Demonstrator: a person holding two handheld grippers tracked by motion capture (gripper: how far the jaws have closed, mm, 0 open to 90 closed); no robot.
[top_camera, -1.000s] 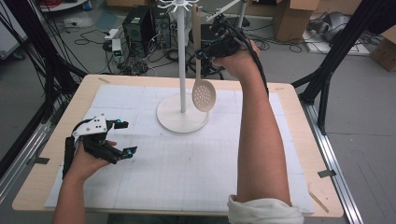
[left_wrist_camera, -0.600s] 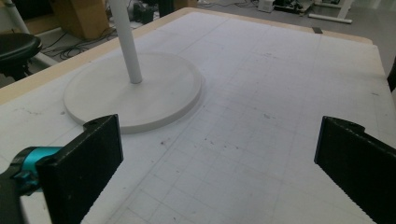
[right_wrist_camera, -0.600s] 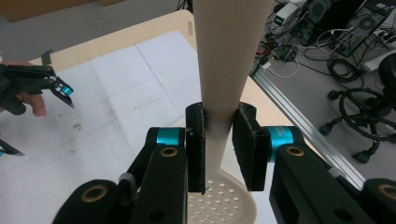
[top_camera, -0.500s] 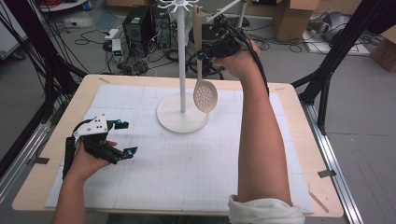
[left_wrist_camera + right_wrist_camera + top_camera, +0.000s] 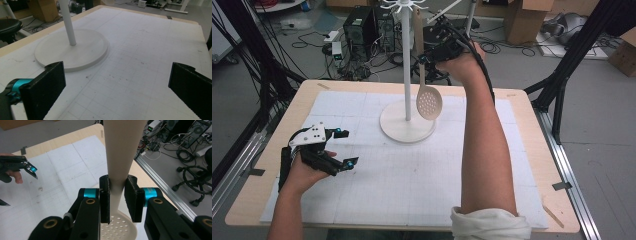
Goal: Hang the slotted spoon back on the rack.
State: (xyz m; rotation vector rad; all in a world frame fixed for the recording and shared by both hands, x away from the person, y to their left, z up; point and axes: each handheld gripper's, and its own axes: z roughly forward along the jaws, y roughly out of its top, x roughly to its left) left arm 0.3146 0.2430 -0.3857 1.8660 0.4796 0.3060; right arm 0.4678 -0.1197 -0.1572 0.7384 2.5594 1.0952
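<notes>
The tall white metal hook stand [image 5: 407, 122] rises behind the middle of the white gridded mat [image 5: 412, 185]. Right of its pole hangs the beige perforated skimmer spoon [image 5: 429, 102], seemingly clear of the stand's base.

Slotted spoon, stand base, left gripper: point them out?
slotted spoon [image 5: 429, 102], high view, on its perforated bowl.
stand base [image 5: 75, 51], left gripper view, on the flat disc.
left gripper [image 5: 346, 147], high view, between its open jaw tips.

A lab: behind the counter [image 5: 532, 150] stand computer towers [image 5: 367, 25], tangled cables [image 5: 312, 45], cardboard boxes [image 5: 524, 20] and black rig frames [image 5: 572, 65].
</notes>
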